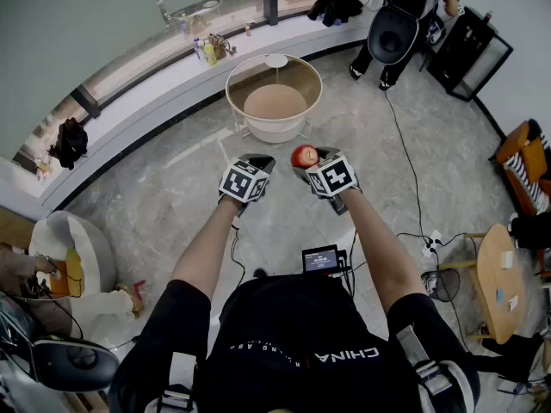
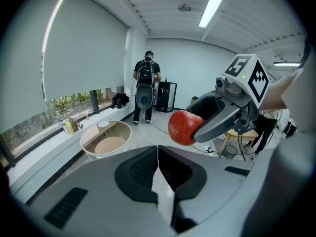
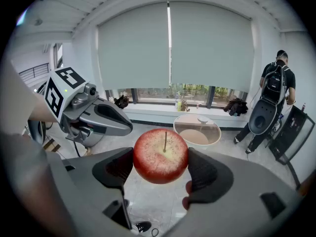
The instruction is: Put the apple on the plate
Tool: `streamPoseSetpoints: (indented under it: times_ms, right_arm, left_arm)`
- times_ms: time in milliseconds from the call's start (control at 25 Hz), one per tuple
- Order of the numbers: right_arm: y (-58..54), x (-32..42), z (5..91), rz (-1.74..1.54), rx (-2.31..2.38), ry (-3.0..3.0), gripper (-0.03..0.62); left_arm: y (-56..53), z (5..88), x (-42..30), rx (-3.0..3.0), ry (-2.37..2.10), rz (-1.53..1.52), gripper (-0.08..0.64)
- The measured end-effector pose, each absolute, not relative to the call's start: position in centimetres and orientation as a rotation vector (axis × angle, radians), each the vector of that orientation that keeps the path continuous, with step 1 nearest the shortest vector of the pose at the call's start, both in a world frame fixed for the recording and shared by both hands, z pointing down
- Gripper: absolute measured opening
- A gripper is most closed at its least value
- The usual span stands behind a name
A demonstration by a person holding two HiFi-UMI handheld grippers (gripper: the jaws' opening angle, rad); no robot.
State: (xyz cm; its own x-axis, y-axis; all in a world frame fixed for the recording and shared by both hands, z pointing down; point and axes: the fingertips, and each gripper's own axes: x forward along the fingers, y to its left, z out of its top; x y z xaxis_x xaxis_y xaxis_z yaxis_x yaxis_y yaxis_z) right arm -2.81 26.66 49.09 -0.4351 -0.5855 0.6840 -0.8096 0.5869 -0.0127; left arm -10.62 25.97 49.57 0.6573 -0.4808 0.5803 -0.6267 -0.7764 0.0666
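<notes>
Head view: the right gripper [image 1: 308, 160] is holding the apple [image 1: 303, 155] in the air, with the round desk [image 1: 229, 84] and its small white plate [image 1: 275, 60] lying ahead, well apart.

Left gripper view: the left gripper [image 2: 158, 154] is showing its fingers [image 2: 138, 167] pressed together, empty.

Right gripper view: wide-spread fingers are clamping the apple's sides, and the plate is sitting straight beyond.

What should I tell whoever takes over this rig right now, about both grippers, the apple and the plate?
Right gripper: shut on the apple, pads on both its sides, stem facing the camera, held in the air over the floor.
Left gripper: jaws together, nothing in them, beside the right one.
Plate: probably the small white dish at the far side of the round table ahead; it is too small to be sure.
Done: apple is in the grip.
Left: carry it forward to the table, set it on the dish, open the right jaws.
</notes>
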Motion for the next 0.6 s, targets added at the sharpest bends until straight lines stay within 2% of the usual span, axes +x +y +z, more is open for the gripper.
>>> streamPoseSetpoints:
  times_ms: [600]
  right_arm:
    - [27.7, -0.7, 49.2, 0.451, 1.108, -2.178, 0.351]
  left_arm:
    - [27.2, 50.1, -9.6, 2.605, -0.917, 0.803, 0.021]
